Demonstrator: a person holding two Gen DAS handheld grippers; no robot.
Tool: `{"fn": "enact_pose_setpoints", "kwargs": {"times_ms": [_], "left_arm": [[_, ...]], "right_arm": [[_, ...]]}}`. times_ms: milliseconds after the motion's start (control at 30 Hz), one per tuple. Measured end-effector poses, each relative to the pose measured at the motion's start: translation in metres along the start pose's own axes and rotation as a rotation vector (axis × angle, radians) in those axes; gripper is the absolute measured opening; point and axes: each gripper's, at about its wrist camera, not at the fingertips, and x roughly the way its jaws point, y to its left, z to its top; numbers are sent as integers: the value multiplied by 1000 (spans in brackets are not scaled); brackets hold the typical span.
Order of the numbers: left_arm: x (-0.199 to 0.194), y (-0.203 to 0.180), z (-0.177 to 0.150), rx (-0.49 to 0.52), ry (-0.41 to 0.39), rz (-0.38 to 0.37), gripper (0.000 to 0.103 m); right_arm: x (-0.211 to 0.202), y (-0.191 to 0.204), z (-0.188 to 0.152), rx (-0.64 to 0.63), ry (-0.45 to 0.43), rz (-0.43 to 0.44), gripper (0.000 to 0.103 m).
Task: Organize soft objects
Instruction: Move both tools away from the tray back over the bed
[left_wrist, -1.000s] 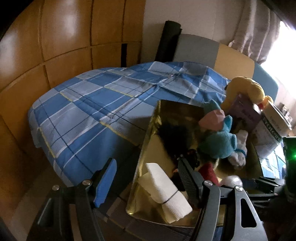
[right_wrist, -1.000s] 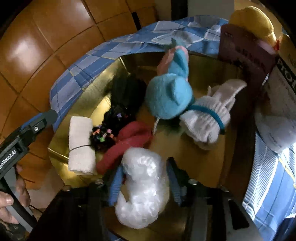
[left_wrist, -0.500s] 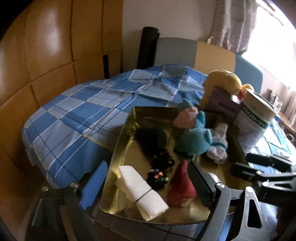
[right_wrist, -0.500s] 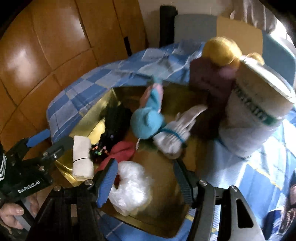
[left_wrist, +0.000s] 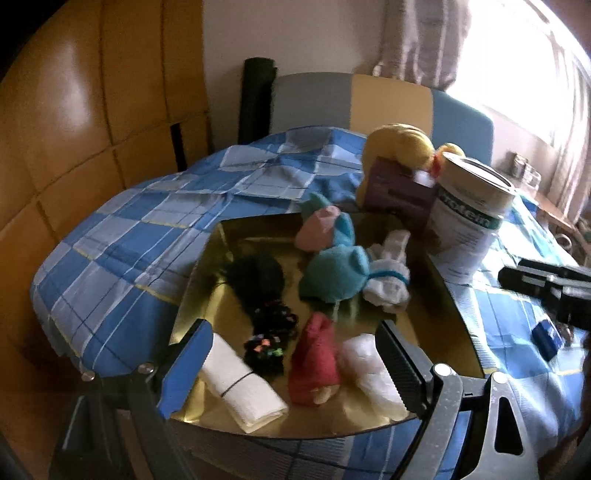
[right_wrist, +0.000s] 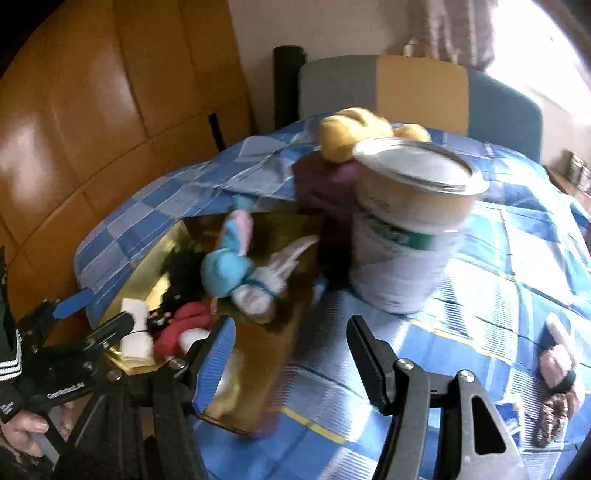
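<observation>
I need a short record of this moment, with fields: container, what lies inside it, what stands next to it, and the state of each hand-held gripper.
container: gold tray on a blue checked cloth
inside: rolled white towel, red cloth, white plastic bag, black pieces, blue plush, white sock
beside: large can, purple box, yellow plush
left hand-held gripper: open, holds nothing
right hand-held gripper: open, holds nothing

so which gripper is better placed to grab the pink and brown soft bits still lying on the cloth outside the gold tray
Right, probably. The right gripper is open and empty over the checked cloth, with the loose soft pieces beside it. The left gripper faces the gold tray on the opposite side.
</observation>
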Motion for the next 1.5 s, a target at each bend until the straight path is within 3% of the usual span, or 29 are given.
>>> {"fn": "enact_pose_setpoints", "kwargs": {"times_ms": [233, 400, 633, 767, 867, 967, 1167, 1367, 1500], "left_arm": [[-4, -26, 4, 47, -1, -95, 90], [-6, -57, 9, 113, -1, -162, 90], [-9, -111, 10, 235, 15, -271, 90], [-7, -138, 10, 284, 40, -327, 90], [-1, -161, 10, 323, 67, -364, 90], [7, -186, 9, 339, 117, -429, 90], [27, -248, 3, 355, 278, -590, 88], [40, -314, -3, 383, 387, -670, 87], [56, -346, -11, 374, 454, -675, 85]], "right_arm": [[-31, -65, 1, 109, -53, -119, 64], [-56, -127, -7, 210, -91, -252, 64], [-90, -229, -33, 434, -162, -480, 64], [-102, -272, -57, 584, -212, -560, 64], [-118, -300, -74, 758, -268, -531, 64], [-127, -312, -86, 847, -287, -508, 64], [-128, -321, -96, 925, -303, -467, 64], [-142, -332, -116, 1055, -374, -441, 64], [-141, -342, -128, 1135, -383, -391, 64]]}}
